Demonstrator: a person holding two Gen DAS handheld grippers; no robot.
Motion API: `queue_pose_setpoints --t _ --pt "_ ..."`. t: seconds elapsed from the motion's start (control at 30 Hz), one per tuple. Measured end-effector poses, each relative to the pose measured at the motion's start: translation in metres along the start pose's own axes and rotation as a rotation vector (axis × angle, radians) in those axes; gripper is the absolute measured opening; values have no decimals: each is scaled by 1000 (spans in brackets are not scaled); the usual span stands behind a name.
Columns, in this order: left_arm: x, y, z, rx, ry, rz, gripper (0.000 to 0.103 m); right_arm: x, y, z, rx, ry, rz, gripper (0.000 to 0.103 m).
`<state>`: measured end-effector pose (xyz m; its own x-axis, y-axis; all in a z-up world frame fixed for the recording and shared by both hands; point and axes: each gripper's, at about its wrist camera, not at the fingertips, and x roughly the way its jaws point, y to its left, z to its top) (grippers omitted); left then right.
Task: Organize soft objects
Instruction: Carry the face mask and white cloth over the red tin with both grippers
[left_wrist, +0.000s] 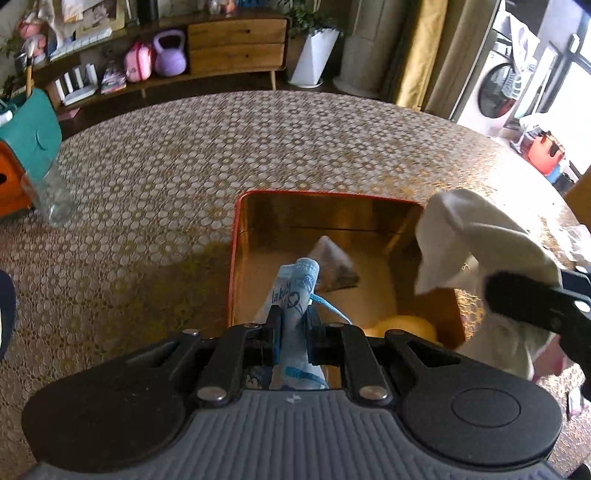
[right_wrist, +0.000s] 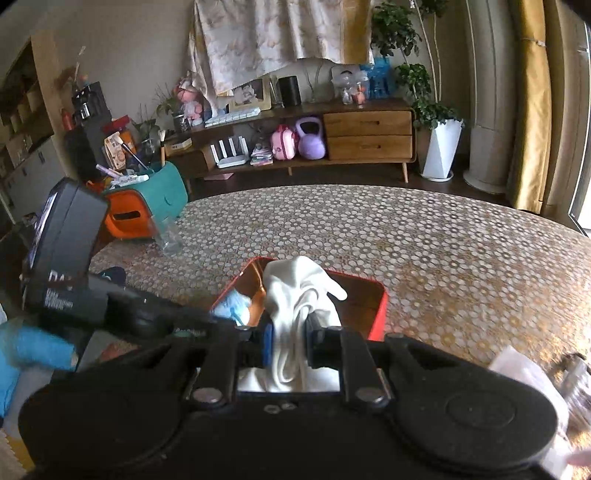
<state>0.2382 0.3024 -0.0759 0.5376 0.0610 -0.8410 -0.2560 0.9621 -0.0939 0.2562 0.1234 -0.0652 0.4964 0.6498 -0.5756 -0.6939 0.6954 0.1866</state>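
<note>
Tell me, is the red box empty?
No. The red box is open and already holds a small pyramid-shaped pouch and something yellow.

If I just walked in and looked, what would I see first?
Probably the red tin box with its shiny gold inside, sitting on the dotted tablecloth. Right over it, the left gripper pinches a light blue printed cloth, and the right gripper pinches a white cloth above the box's edge. Far back, a purple kettlebell sits on the wooden shelf.
</note>
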Motion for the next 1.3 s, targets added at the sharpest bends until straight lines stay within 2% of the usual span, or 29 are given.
queue_pose_setpoints --t 0.13,0.4,0.77,0.93,1.0,1.1,1.17,1.23,1.3 --pt "12 6 1 -21 15 -2 13 25 1 0 -11 17 3 17" --pt "31 10 2 -32 37 -21 13 69 3 -20 -61 110 -17 17" --pt "41 4 -1 0 39 -28 14 85 7 -35 -120 164 -76 17" --pt "42 3 -2 1 44 -21 17 87 7 -38 -110 171 -85 22" --pt "42 4 -3 -2 46 -37 22 87 7 -38 -113 173 -77 25" --pt "40 2 -3 -1 35 -47 38 84 7 -38 -115 166 -70 31" --pt "36 1 -2 3 17 -48 59 82 6 -39 -116 159 -68 36" --pt "32 -1 -1 6 2 -52 60 78 5 -39 -120 147 -73 45" --pt "28 -4 0 18 -7 -47 61 72 3 -38 -116 137 -75 46"
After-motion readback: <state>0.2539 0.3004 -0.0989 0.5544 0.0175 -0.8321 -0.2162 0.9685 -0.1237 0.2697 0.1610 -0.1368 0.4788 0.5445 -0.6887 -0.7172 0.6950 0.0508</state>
